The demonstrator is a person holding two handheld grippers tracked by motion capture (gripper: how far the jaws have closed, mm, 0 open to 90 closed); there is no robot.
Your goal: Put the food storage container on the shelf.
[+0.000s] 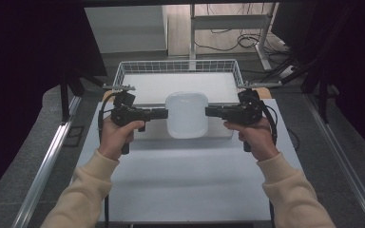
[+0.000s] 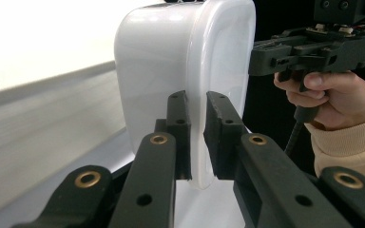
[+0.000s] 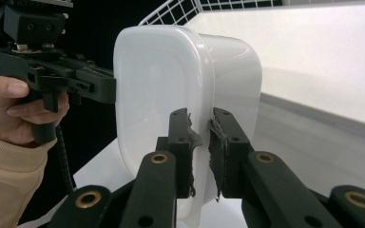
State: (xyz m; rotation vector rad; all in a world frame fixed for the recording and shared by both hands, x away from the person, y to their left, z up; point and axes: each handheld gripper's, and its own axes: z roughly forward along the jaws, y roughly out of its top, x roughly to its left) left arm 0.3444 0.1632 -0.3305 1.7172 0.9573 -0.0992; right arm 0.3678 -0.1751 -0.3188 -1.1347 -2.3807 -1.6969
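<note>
A white plastic tub (image 1: 186, 114) with rounded corners hangs above the table, held between both grippers. My left gripper (image 1: 165, 114) is shut on the tub's left rim; in the left gripper view its jaws pinch the rim of the tub (image 2: 190, 80) from both sides at the left gripper (image 2: 197, 137). My right gripper (image 1: 207, 111) is shut on the opposite rim; the right gripper view has the right gripper (image 3: 200, 152) clamping the lip of the tub (image 3: 171, 80). Both grippers point inward, level, facing each other.
A white wire basket (image 1: 178, 67) with a white board in it stands at the back of the table (image 1: 185, 180). A raised white slab (image 1: 152, 133) lies under the tub. Metal rails (image 1: 47, 161) run along both sides of the table.
</note>
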